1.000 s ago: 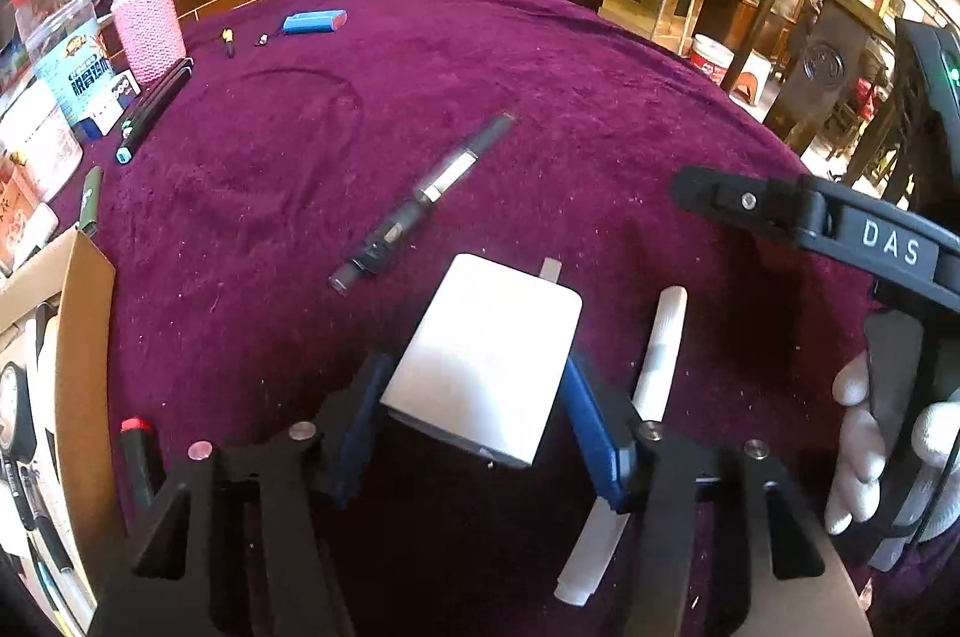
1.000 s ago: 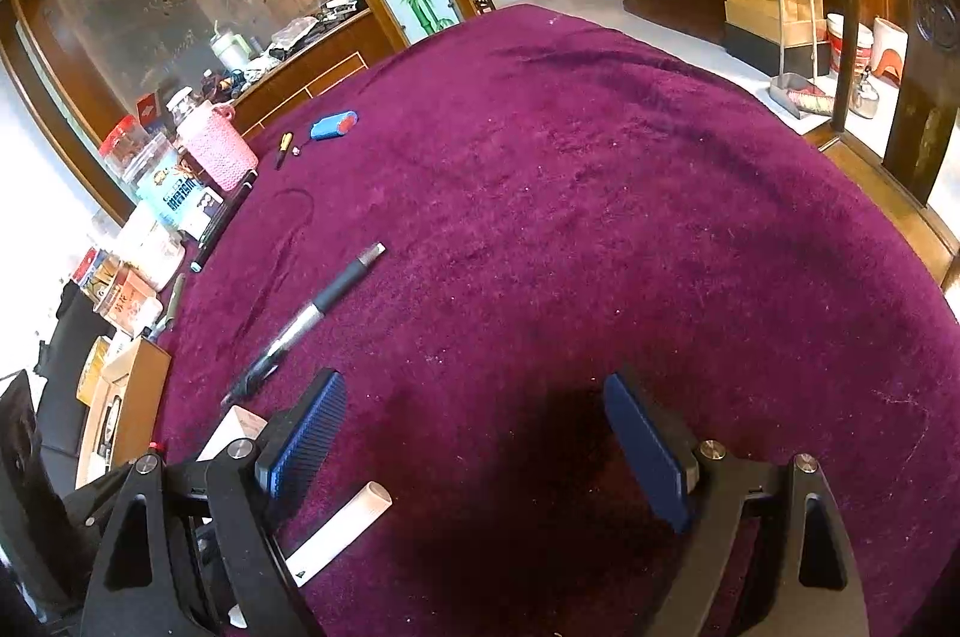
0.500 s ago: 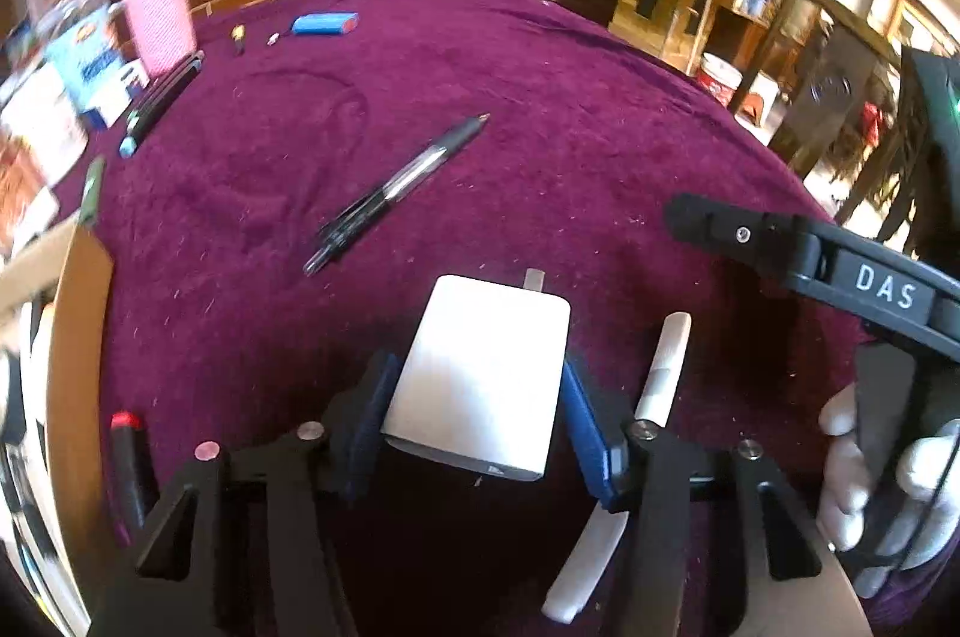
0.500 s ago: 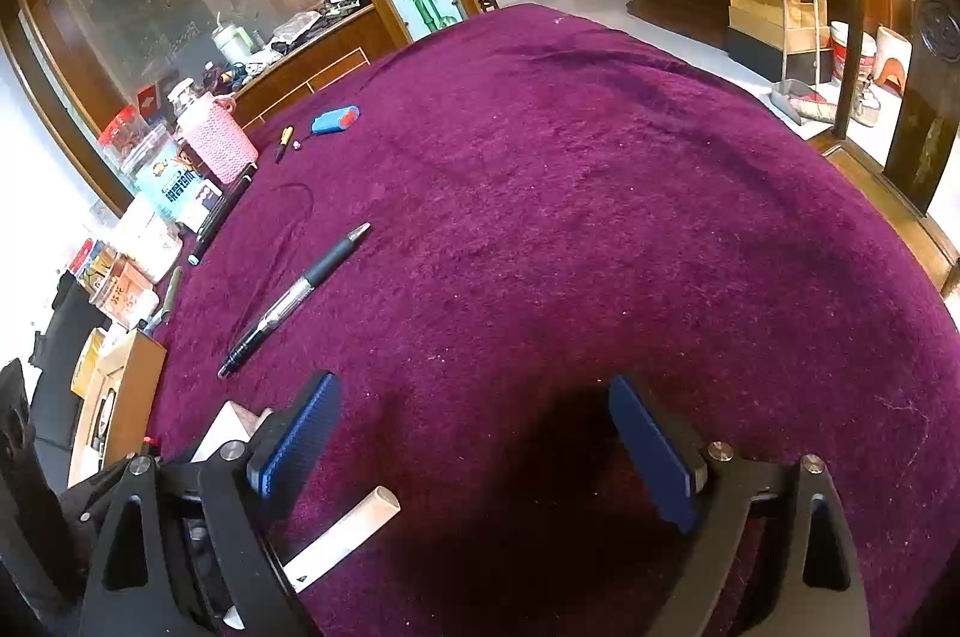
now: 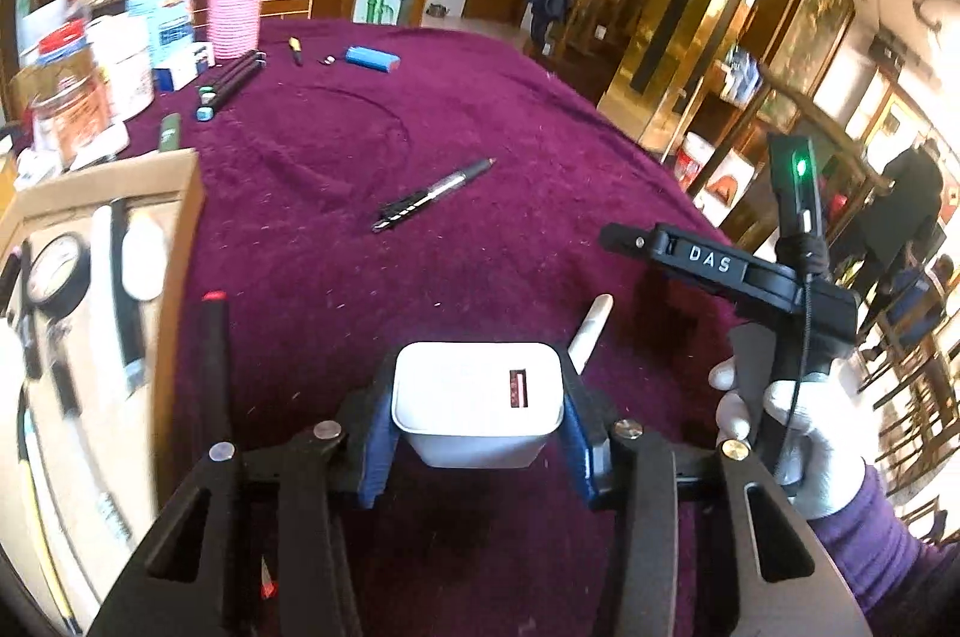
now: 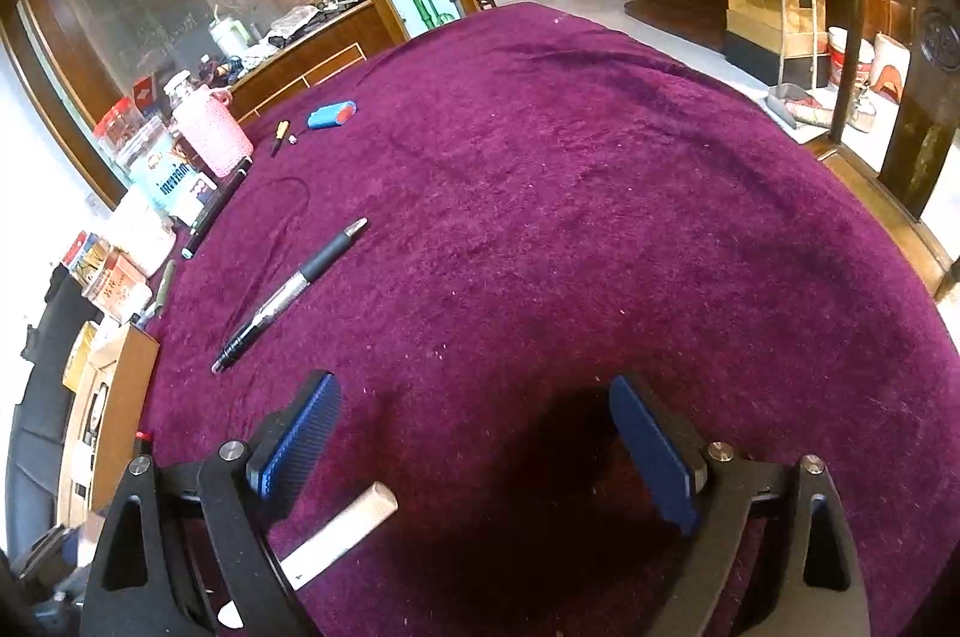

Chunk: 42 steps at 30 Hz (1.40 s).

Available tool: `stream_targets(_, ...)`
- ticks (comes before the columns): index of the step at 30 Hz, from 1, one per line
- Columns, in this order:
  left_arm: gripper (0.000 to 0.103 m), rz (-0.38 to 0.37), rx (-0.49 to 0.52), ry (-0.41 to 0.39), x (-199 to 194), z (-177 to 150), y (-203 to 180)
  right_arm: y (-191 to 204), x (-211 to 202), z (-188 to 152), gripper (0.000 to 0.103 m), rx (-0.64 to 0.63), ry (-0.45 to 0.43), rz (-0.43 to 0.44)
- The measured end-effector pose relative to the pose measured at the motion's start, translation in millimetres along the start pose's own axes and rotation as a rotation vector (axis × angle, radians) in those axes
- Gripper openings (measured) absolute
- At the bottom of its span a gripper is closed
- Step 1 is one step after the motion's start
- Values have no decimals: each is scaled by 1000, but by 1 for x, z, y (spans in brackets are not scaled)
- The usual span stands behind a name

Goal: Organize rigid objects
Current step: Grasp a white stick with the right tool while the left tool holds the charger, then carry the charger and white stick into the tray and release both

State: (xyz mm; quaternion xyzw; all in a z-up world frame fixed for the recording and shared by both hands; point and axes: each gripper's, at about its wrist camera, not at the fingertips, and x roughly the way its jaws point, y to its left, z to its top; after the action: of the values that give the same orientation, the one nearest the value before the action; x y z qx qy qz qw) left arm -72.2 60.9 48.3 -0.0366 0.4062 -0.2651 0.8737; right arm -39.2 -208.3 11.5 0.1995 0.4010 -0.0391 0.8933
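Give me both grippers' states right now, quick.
Left gripper: shut on the white charger.
Right gripper: open, jaws wide apart, holding nothing.

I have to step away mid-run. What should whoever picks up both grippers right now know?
Left gripper: shut on the white USB charger, held above the purple cloth.
Right gripper: open, holding nothing, low over the cloth.
Cardboard box at the left already holds several items.
Left on the table: black pen, white marker, red-tipped marker beside the box, blue battery pack at the far side.
Likely next: set the charger in the box, then collect the rest.
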Motion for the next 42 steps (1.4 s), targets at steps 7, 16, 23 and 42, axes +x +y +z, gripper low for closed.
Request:
stream_targets(7, 45, -35, -72, -96, -51, -13, 29, 53, -21, -32, 91, -148, 67, 24)
stream_targets(16, 45, 27, -129, -210, -111, -35, 70, 107, 9, -55, 54, -282, 131, -129)
stream_targets(23, 45, 83, -219, -270, -148, -54, 115, 92, 8, -45, 14, -235, 131, -89)
stream_targets(42, 45, 82, -412, -168, -177, -92, 184, 187, -43, -58, 14, -283, 193, 458)
